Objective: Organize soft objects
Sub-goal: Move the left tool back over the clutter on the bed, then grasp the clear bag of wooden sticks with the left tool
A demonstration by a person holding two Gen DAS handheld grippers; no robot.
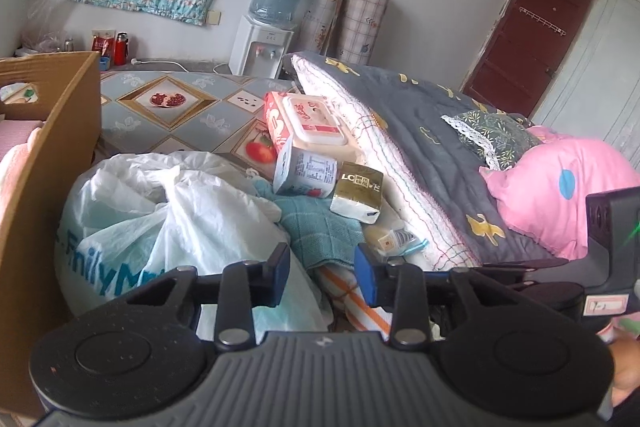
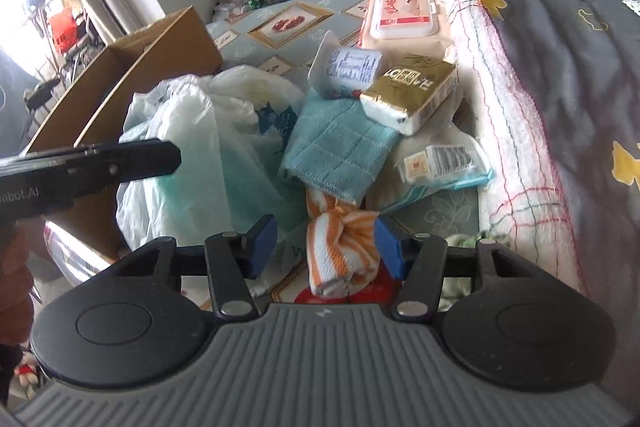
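Observation:
A teal towel lies in the pile on the bed, with an orange-and-white striped cloth knotted just below it. My right gripper straddles the striped cloth. Its right pad touches the cloth and its left pad stands clear, so the jaws are open. My left gripper hovers open over the edge of the teal towel and the striped cloth, next to a white plastic bag. Nothing is pinched between its pads. The left gripper's body also shows in the right wrist view.
A cardboard box stands at the left. A wet-wipes pack, a white carton, a gold tissue pack and a barcoded packet lie on the pile. A grey quilt and pink pillow fill the right.

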